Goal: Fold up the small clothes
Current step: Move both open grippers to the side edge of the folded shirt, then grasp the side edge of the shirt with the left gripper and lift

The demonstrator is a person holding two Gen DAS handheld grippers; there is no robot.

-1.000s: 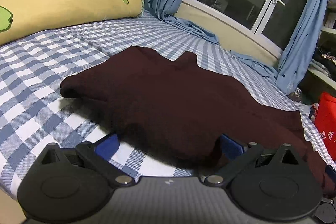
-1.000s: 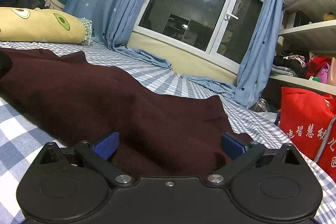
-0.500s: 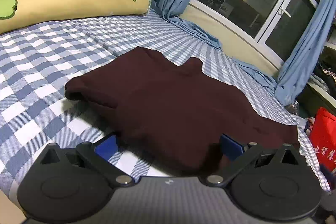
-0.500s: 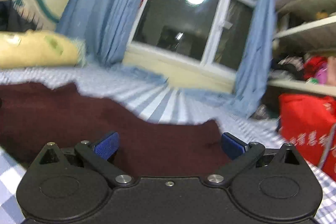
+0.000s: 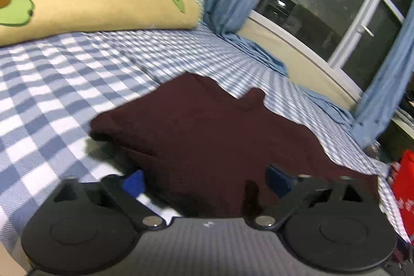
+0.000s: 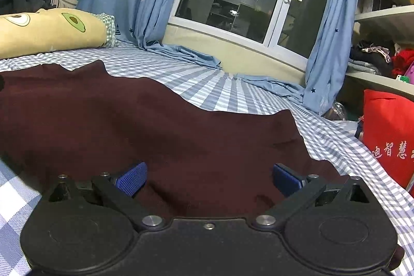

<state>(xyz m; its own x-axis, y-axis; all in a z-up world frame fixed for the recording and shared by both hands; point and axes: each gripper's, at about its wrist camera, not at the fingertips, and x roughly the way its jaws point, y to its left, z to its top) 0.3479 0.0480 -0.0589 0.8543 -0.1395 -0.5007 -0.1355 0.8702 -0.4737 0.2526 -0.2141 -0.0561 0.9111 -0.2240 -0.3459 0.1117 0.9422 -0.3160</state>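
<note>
Both tools gape wide and hold nothing, your left tool and right tool poised over the near edge of the maroon garment spread mid-frame on the bed, so you look set to pinch that hem and fold.

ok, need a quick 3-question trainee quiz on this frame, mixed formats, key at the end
1. True or false: the left gripper is shut on the dark maroon garment.
2. Multiple choice: what does the garment lie on? A) a wooden table B) a blue-and-white checked bedsheet C) a red bag
3. Fill in: the yellow pillow at the head of the bed carries a print of ____.

Key:
1. False. Its jaws stand wide open, and so do those of the right gripper.
2. B
3. avocados
</note>
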